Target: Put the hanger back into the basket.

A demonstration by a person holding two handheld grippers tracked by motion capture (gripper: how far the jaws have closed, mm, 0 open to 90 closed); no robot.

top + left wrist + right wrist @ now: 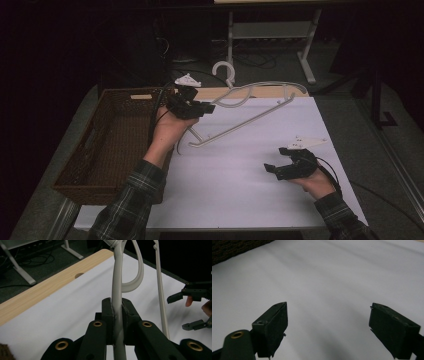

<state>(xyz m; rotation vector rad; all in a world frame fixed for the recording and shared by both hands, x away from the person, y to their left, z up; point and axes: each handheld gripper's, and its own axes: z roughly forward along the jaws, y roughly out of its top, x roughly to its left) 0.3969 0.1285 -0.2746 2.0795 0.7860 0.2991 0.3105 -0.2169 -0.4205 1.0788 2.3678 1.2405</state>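
Left gripper (117, 312) clamped on white plastic hanger (245, 107), lifted above white table (240, 190) beside wicker basket (107, 145); right gripper (328, 327) spread wide, empty, over table

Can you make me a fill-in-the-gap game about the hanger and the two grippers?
1. The left gripper is shut on the white ____.
2. The right gripper has its jaws ____, with nothing between them.
3. The brown woven ____ sits at the left side of the table.
4. The right gripper is over the white ____ that covers the table.

Missing words: hanger; open; basket; sheet
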